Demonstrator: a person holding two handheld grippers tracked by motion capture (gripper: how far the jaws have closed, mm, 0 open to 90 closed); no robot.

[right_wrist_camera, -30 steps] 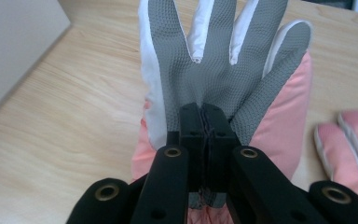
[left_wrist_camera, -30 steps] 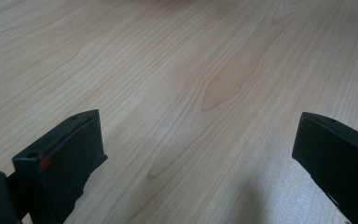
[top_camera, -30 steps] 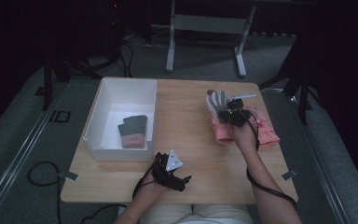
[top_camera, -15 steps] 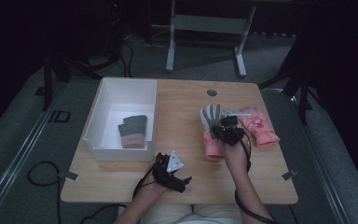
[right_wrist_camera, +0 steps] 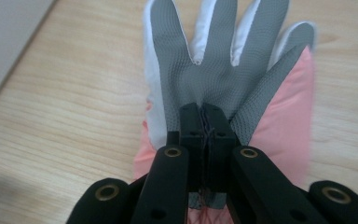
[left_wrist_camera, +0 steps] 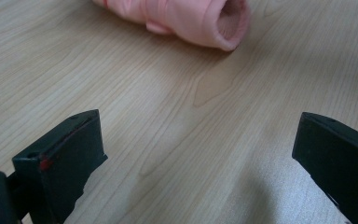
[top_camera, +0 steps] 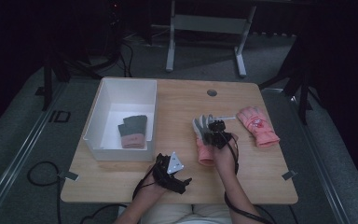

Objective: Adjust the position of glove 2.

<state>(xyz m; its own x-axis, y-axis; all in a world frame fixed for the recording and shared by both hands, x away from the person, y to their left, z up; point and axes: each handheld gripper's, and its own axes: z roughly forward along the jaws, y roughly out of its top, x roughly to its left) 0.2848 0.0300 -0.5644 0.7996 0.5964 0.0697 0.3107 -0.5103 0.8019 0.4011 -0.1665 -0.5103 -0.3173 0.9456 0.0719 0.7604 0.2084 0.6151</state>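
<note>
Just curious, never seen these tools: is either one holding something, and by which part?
The right gripper pinches the pink-and-grey glove by its grey palm fabric; the left gripper holds nothing.

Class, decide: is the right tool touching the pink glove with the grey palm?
Touching. The right gripper view shows the right tool pinching the glove's grey palm fabric.

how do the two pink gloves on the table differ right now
The glove under the right gripper shows its grey palm, and the jaws are shut on that fabric. The other pink glove lies free farther right, pink side up, untouched. Both lie flat on the wooden table.
</note>
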